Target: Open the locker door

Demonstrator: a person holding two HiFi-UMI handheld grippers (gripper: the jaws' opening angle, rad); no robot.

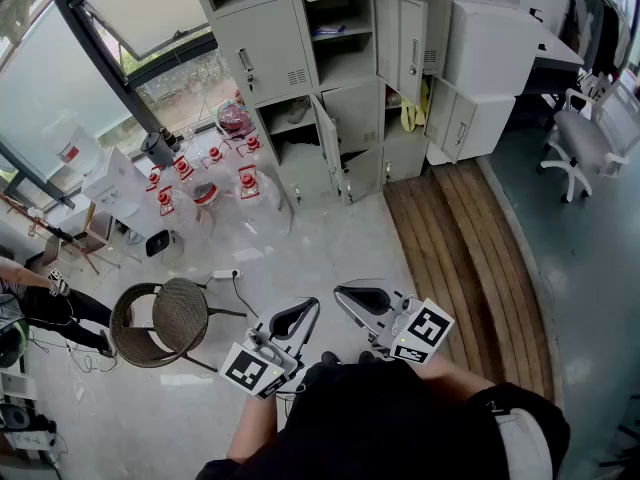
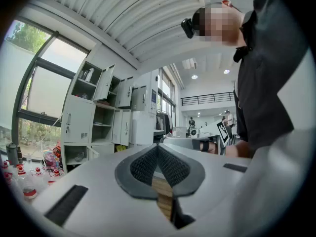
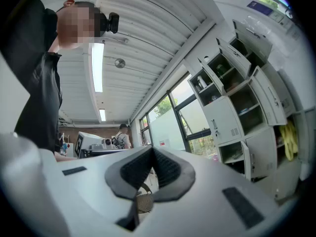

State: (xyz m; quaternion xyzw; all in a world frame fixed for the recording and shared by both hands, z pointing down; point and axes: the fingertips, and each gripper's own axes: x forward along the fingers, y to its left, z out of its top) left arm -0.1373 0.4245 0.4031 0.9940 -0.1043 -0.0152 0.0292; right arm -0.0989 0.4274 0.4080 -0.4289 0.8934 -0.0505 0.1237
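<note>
A bank of pale grey lockers (image 1: 330, 58) stands across the room, far from both grippers. One upper door (image 1: 265, 53) with a handle is closed, and several other doors hang open. In the head view my left gripper (image 1: 313, 306) and right gripper (image 1: 341, 293) are held low in front of the person, side by side, both shut with nothing between their pads. The left gripper view shows its jaws (image 2: 159, 151) closed and the lockers (image 2: 94, 117) at the left. In the right gripper view the jaws (image 3: 153, 153) are closed and the lockers (image 3: 237, 107) are at the right.
A round wicker chair (image 1: 170, 318) stands at the left near the person. Several water bottles with red caps (image 1: 200, 183) crowd the floor before the window. A wooden floor strip (image 1: 470, 258) runs on the right, with an office chair (image 1: 585, 138) beyond it.
</note>
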